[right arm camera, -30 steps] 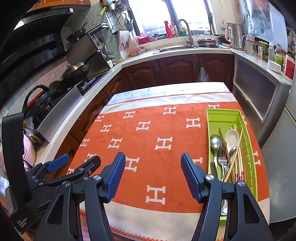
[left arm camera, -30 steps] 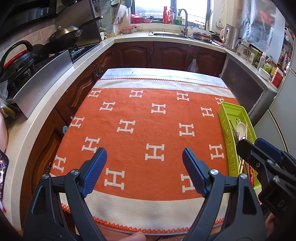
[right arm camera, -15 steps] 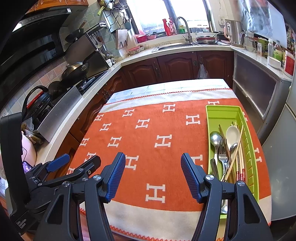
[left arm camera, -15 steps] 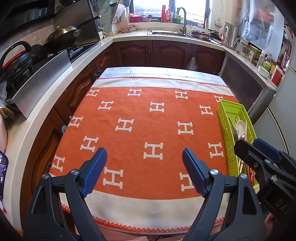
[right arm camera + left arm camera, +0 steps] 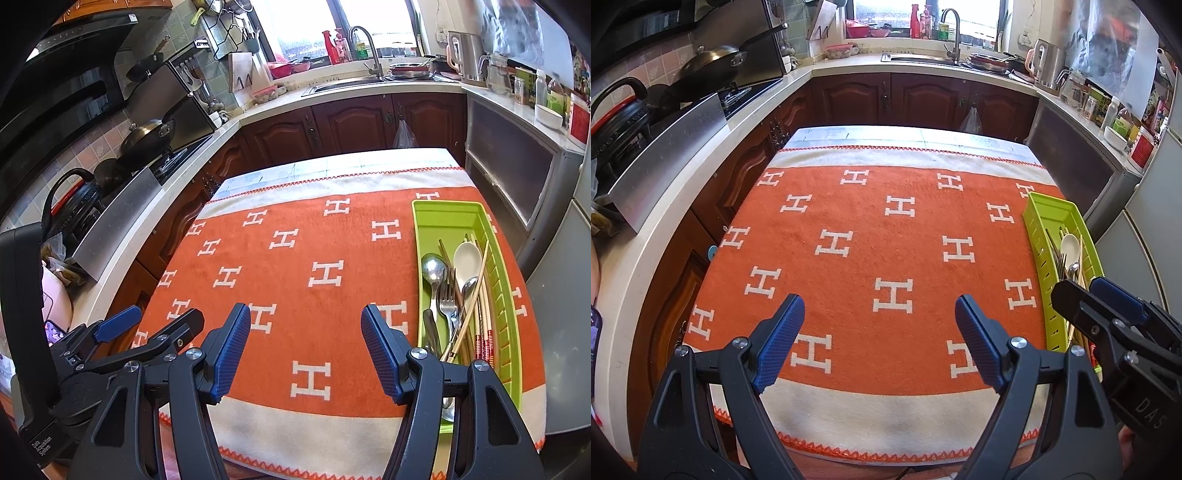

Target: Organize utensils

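A lime green utensil tray [image 5: 447, 214] [image 5: 1047, 214] lies along the right edge of the table on an orange cloth with white H marks [image 5: 295, 266] [image 5: 886, 240]. In it lie a white spoon [image 5: 467, 256] [image 5: 1069, 243], a metal spoon [image 5: 433, 267], a fork [image 5: 447, 299] and several chopsticks [image 5: 478, 284]. My left gripper [image 5: 879, 321] hovers open over the cloth's near edge with nothing between its blue pads. My right gripper [image 5: 306, 328] is open too, empty, just left of the tray's near end. Each gripper shows at the side of the other's view.
A kitchen counter wraps round the table: a stove with a wok [image 5: 147, 134] on the left, a sink and tap [image 5: 364, 48] at the back, a kettle [image 5: 467, 55] and jars on the right. A grey fridge [image 5: 569, 258] stands right of the table.
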The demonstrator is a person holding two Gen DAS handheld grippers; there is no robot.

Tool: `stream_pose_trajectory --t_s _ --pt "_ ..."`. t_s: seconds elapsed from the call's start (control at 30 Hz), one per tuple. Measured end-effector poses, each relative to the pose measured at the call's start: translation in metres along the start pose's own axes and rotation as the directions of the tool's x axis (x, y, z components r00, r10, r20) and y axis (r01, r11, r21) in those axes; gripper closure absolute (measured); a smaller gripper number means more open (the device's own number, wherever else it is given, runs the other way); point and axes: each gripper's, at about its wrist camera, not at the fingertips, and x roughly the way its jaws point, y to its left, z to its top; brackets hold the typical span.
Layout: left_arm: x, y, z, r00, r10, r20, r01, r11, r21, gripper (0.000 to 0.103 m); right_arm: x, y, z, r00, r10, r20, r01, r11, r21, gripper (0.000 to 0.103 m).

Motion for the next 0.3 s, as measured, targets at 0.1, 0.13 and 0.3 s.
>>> stream_pose_trajectory --t_s 0.1,0.13,0.3 --pt "0.003 0.002 0.000 1.000 -0.003 -0.007 0.003 1.000 -0.001 0.021 0.004 0.000 0.000 1.000 -0.001 -0.008 0.001 1.000 0.004 0.040" --pt "0.005 0.003 0.000 1.000 -0.006 -0.010 0.006 1.000 -0.003 0.021 0.005 0.000 0.000 1.000 -0.003 -0.012 0.003 1.000 0.004 0.040" --pt "0.013 0.010 0.001 1.000 -0.014 -0.027 0.014 1.000 -0.015 0.021 0.015 0.004 0.002 0.999 -0.010 -0.035 0.010 1.000 0.002 0.040"
